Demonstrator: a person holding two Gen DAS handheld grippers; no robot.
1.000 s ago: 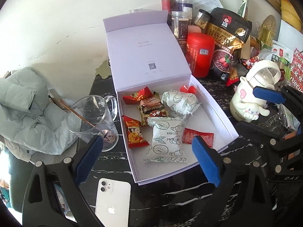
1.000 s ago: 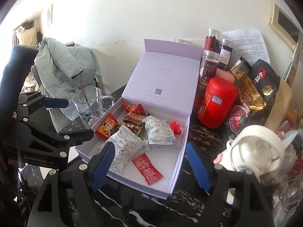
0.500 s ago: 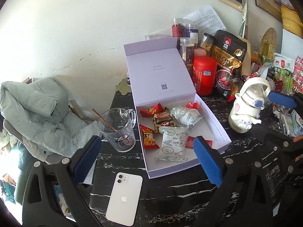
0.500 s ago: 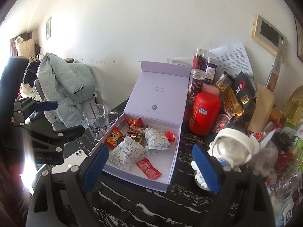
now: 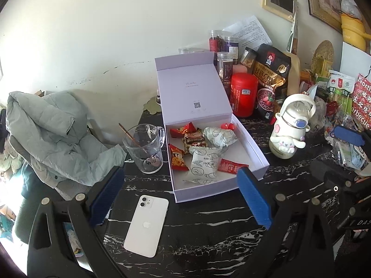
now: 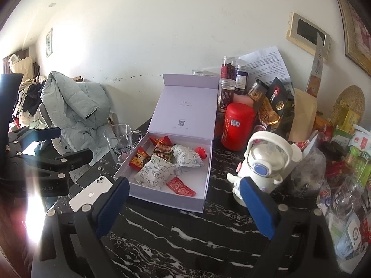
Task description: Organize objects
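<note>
A black marble table (image 5: 208, 231) holds an open lilac box (image 5: 255, 155) of snacks (image 5: 204, 165), ahead of and between both grippers; left gripper (image 5: 180, 199) and right gripper (image 6: 183, 206) hover above, jaws spread, holding nothing

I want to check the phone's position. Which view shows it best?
The left wrist view: the phone lies fully visible, back up, on the table before the box. In the right wrist view, the right gripper's finger hides part of it.
</note>
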